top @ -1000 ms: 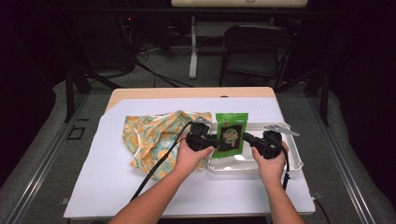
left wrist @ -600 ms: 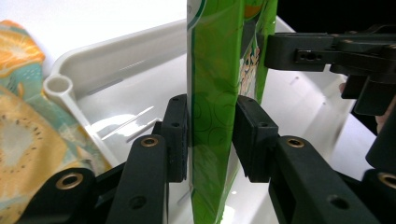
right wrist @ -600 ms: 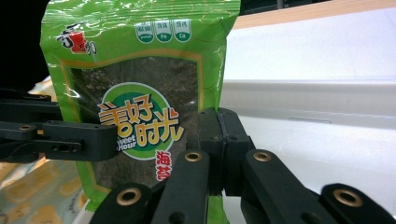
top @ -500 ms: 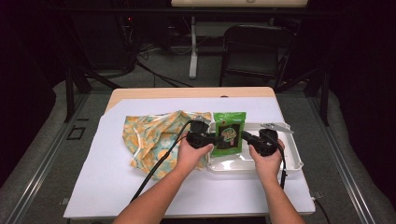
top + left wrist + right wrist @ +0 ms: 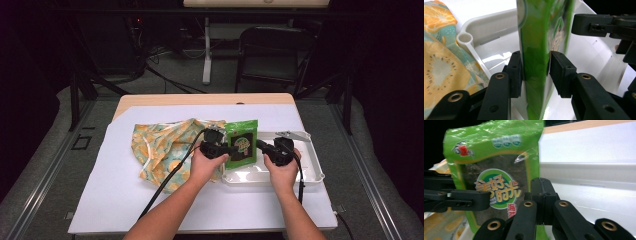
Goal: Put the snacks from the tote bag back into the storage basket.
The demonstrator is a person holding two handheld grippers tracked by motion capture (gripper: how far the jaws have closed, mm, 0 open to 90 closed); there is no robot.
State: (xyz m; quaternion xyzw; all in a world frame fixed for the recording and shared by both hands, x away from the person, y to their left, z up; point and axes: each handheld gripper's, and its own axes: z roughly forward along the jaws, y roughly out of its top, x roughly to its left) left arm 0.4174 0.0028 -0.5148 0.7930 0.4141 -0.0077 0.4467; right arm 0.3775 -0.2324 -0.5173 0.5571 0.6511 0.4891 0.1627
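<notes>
Setting: a dark room with a chair (image 5: 275, 55) at the back; in front, a table (image 5: 150, 210) under a white sheet.

Item 1: snack pouch (image 5: 241, 142), green. It is standing upright, raised over the left end of a white tray (image 5: 310, 172), between the two claws. The top seal is looking intact, so the opening or emptying is judged not yet done. The lifting and steadying are done.

Markings: large orange-yellow Chinese characters in a round green badge, apparently "美好时光". There is a small red logo at the upper left. Three round badges along the top are too small to read. A dark panel is suggesting seaweed.

Item 2: left claw (image 5: 535, 72). It is gripping the pouch's left edge, one pad on each face. Its jaws have just been opening, so the hold is loosening.

Item 3: right claw (image 5: 541, 195). It is clenched tight, pinching the pouch's thin right edge.

Item 4: white utensil (image 5: 471, 47), lying in the tray by its wall.

Item 5: cloth (image 5: 165, 145), printed with orange and kiwi slices, lying crumpled just left of the tray.
</notes>
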